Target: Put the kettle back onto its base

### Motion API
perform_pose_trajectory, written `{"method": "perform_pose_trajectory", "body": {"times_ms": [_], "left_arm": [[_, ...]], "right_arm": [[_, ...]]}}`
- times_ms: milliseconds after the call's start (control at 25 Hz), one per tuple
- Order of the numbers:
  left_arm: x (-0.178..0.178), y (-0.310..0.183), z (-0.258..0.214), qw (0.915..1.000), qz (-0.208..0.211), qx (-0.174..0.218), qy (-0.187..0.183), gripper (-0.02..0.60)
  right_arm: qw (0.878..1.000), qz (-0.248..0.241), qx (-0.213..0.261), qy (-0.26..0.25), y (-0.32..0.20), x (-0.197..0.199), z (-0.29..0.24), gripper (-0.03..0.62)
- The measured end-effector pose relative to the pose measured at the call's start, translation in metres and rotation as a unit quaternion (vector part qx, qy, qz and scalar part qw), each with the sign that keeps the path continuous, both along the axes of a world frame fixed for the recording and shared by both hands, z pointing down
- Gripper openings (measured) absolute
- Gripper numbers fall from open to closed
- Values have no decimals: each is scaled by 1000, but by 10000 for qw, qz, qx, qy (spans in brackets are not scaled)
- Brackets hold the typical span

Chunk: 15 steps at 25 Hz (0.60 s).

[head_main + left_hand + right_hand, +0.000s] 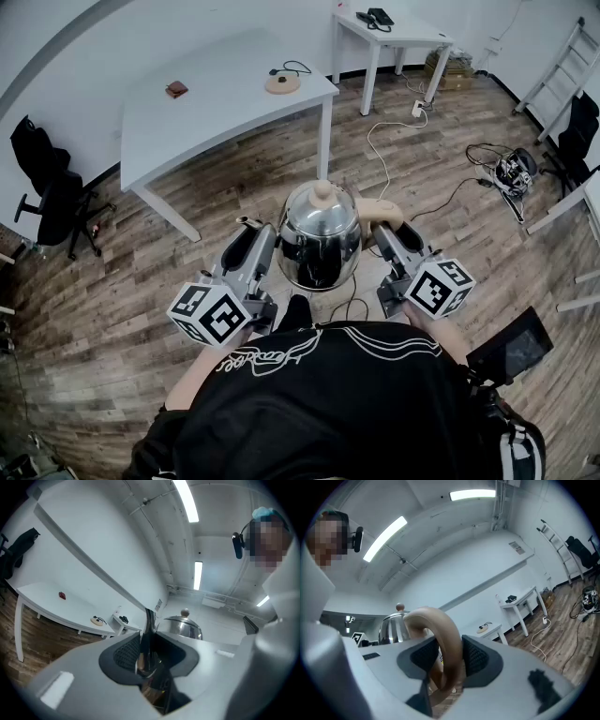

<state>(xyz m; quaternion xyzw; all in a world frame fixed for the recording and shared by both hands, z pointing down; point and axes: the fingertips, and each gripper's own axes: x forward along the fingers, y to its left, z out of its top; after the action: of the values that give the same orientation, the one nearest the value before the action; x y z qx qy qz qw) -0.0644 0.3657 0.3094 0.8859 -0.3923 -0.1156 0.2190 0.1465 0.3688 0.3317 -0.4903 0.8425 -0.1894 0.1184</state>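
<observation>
Steel and slick, the kettle (319, 234) hangs over the wooden floor (187, 309) in the head view, close in front of the person. The left gripper (249, 227) is at its left flank and the right gripper (382, 231) at its right. Its base (281, 83), a tan disc with a cable (292, 67), sits well apart on the white surface (216, 112) ahead, so the whole carry is still to do. I judge the chief risk to be the kettle swinging or tipping between two narrow holds if the grippers drift apart or out of level.

In the left gripper view, the jaws pinch the thin dark spout (149, 637), and the kettle's domed lid rises just beyond. That spout is slim and smooth; it would probably slide or twist in the pads under load.

In the right gripper view, the jaws are clamped on the curved tan handle (445, 639), which arches up between them with the kettle body just behind to the left. This looks like the firmer hold. Setting down off-centre could leave the kettle perched on the base's rim.
</observation>
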Motion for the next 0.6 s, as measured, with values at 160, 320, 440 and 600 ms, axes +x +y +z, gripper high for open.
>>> {"method": "perform_pose_trajectory", "body": {"times_ms": [160,320,440,600], "left_arm": [[-1,-45,25,9999,51,-117,-66,109],[-9,-144,23,9993,183,-269,-180,107],[-14,-204,25,9987,292,-350,-207,107],[-23,-274,30,9982,419,-408,-158,107]], "right_arm": [[9999,86,-54,-59,-43,-1,25,152],[9995,179,-244,-130,-136,-10,24,155],[9989,286,-337,-159,-191,-15,28,155],[9986,366,-381,-79,-256,-25,29,155]]}}
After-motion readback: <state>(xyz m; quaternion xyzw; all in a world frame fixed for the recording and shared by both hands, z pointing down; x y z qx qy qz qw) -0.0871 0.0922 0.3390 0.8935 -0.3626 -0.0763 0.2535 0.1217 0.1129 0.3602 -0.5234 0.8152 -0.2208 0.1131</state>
